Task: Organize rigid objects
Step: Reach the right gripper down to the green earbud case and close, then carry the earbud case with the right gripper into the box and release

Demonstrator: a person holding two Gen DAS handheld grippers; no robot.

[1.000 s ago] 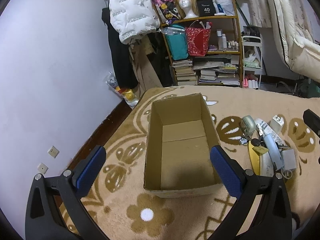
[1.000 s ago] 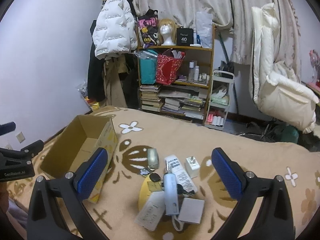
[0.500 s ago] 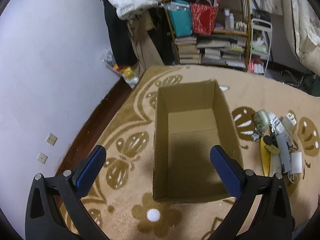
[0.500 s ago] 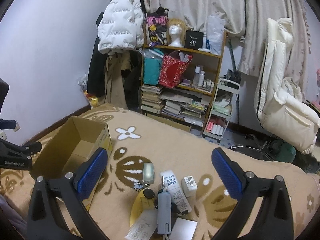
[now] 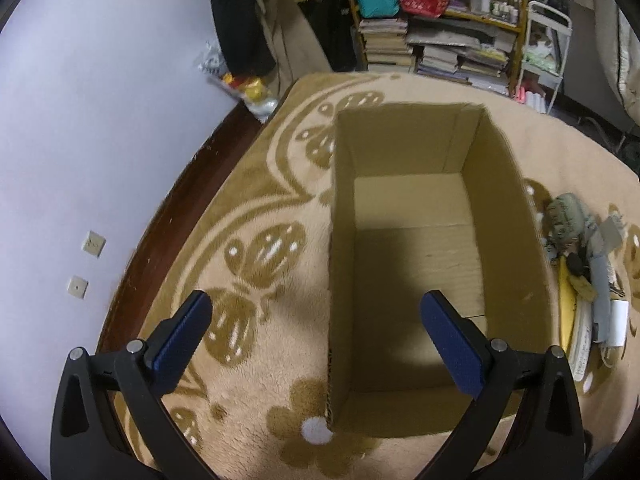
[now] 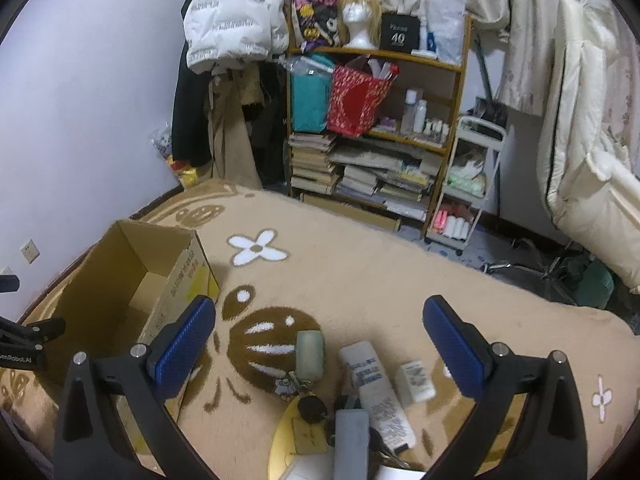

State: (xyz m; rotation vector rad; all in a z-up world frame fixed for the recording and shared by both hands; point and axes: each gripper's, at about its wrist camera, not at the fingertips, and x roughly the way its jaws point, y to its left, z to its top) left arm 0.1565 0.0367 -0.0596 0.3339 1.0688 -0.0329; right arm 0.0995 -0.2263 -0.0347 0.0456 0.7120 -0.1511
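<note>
Right wrist view: the right hand-held gripper (image 6: 319, 332) hangs released and empty above the pile (image 6: 352, 408) of small items on the rug (image 6: 360, 272), with the box (image 6: 132, 276) at nine o'clock of it. The left hand-held gripper (image 5: 316, 332) is also released, straddling the box's (image 5: 412, 264) near-left wall; the box looks empty. To start well, I would lower the right one over a single top item, such as the white tube (image 6: 378, 392), fingers across its narrow width, avoiding the neighbours.

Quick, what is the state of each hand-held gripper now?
Left hand-held gripper: open, holding nothing, above the cardboard box.
Right hand-held gripper: open, holding nothing.
</note>
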